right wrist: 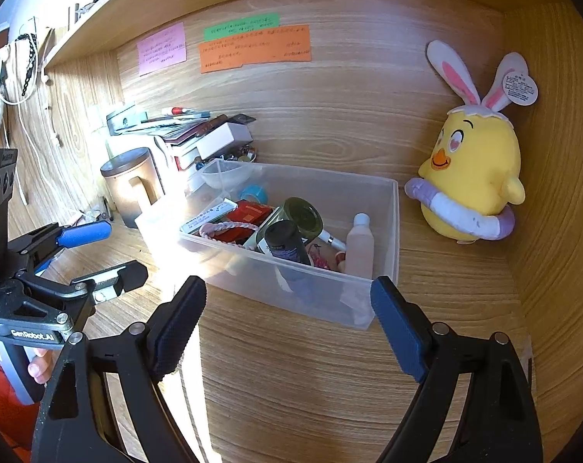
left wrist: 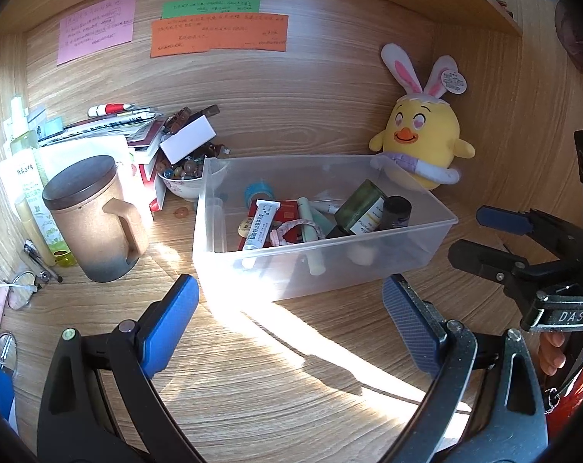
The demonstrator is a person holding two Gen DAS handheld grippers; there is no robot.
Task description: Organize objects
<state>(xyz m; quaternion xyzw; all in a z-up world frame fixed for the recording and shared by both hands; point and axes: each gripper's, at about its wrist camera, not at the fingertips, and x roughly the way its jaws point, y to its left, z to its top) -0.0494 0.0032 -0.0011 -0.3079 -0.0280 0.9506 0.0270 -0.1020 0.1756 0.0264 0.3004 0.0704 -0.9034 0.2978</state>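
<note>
A clear plastic box (left wrist: 438, 227) (right wrist: 388, 231) stands on the wooden desk. It holds a white ointment tube (left wrist: 258, 227), a red packet (left wrist: 291, 212), a pink hair tie (right wrist: 229, 227), a green bottle (left wrist: 363, 204), a dark bottle (right wrist: 285, 243), a blue tape roll (left wrist: 258, 191) and a pale pink bottle (right wrist: 360, 247). My left gripper (left wrist: 287, 289) is open just in front of the box's near wall, with nothing between its pads. My right gripper (right wrist: 287, 287) is also open before the box's near right corner and holds nothing. Each gripper shows at the edge of the other's view.
A yellow plush chick (left wrist: 422, 135) (right wrist: 472, 177) with rabbit ears sits right of the box. To the left are a lidded brown mug (left wrist: 95, 220), a bowl of beads (left wrist: 183, 179), stacked books (left wrist: 137, 131), bottles (left wrist: 25, 177), glasses (left wrist: 19, 289) and pens. Sticky notes (left wrist: 218, 34) hang on the back wall.
</note>
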